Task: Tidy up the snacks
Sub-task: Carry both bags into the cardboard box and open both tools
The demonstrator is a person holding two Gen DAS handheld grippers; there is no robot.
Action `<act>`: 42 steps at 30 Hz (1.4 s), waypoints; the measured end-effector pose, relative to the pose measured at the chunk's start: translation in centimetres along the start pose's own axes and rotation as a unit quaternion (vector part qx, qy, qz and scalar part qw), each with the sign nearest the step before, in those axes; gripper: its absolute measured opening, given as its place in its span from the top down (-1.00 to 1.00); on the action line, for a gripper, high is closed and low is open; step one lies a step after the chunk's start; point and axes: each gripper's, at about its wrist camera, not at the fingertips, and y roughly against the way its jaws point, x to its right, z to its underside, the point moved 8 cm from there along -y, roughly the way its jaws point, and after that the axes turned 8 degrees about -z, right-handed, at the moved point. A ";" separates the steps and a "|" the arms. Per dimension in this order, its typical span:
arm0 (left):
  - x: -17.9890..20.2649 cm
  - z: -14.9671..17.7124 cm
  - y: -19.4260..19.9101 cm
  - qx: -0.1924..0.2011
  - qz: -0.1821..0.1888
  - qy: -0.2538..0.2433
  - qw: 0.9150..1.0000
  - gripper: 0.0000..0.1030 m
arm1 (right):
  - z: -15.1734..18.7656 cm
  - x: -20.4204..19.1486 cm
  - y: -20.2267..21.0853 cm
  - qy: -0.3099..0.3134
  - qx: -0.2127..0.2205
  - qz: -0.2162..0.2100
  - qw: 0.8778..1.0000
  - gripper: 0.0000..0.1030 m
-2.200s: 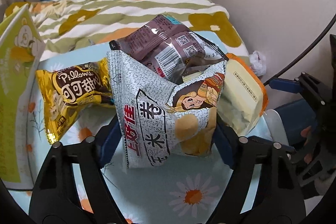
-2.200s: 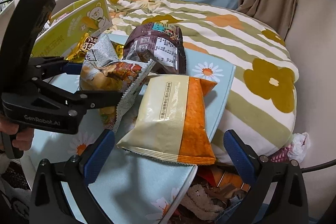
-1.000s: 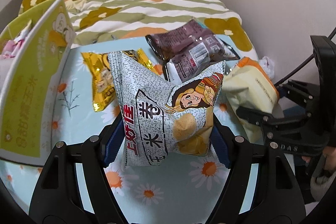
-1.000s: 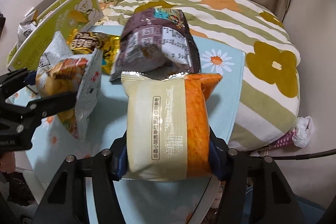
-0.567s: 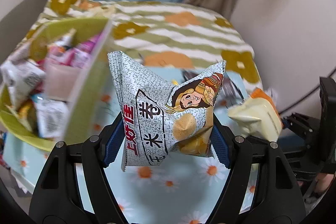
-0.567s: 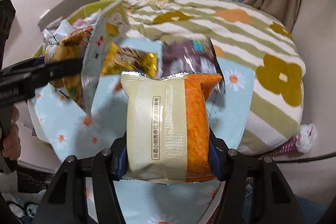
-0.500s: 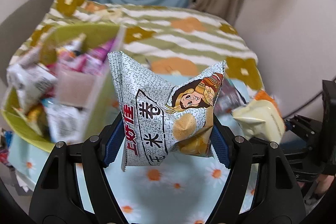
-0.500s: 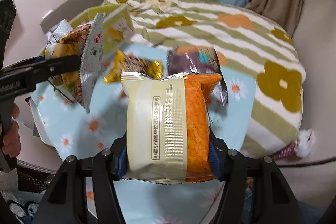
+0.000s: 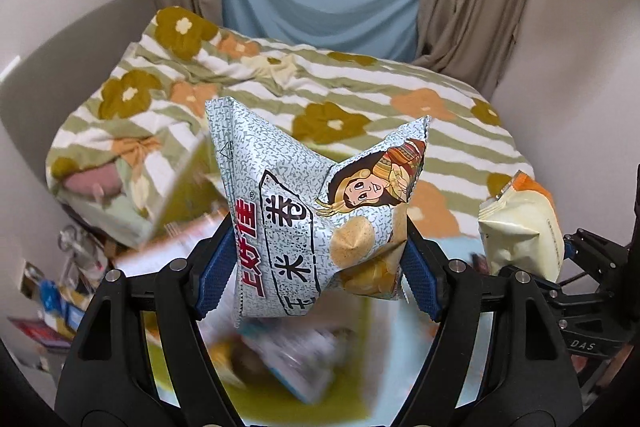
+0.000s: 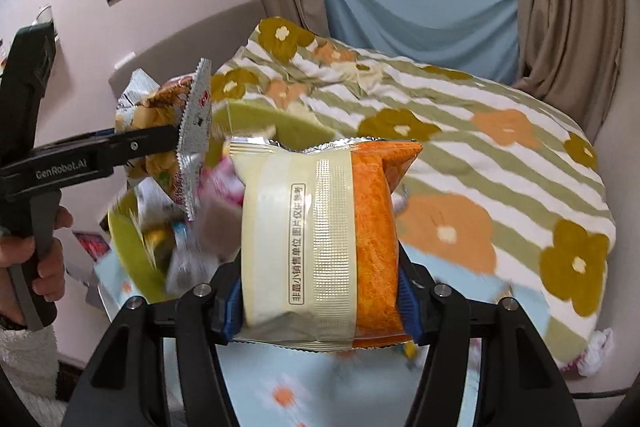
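Observation:
A grey-speckled white snack bag (image 9: pixel 288 187) with a cartoon face hangs in the air, and my left gripper (image 9: pixel 318 271) is shut on its lower half between the blue pads. My right gripper (image 10: pixel 320 309) is shut on a cream and orange snack bag (image 10: pixel 320 227), held upright. Each view shows the other gripper: the cream bag (image 9: pixel 520 227) appears at the right, the speckled bag (image 10: pixel 188 135) at the left. Both bags hang over or near a yellow-green box (image 10: pixel 128 239) blurred below, which holds several snack packets.
A striped flower quilt (image 10: pixel 480 167) covers the bed behind. A light blue daisy cloth (image 10: pixel 320 387) lies under the box. A person's hand (image 10: pixel 40 255) grips the left tool's handle. Clutter sits on the floor at the left (image 9: pixel 52 299).
Both grippers have risen and swung left with their bags, from the daisy cloth to above the yellow-green box. The gold and dark-purple packets left on the cloth have dropped out of sight.

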 end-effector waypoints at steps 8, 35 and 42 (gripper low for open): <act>-4.6 -4.6 -7.2 -0.039 0.026 -0.038 0.998 -0.48 | -6.7 -3.2 -6.5 -0.032 0.005 0.014 0.999 -0.10; -9.3 -0.2 -8.3 -0.025 -0.013 -0.062 0.998 -1.00 | -8.7 -3.8 -16.0 -0.112 -0.039 0.033 0.992 -0.20; -9.6 1.2 -7.9 -0.034 -0.017 -0.059 0.997 -1.00 | -7.9 -4.1 -16.2 -0.117 -0.030 0.028 0.992 -0.99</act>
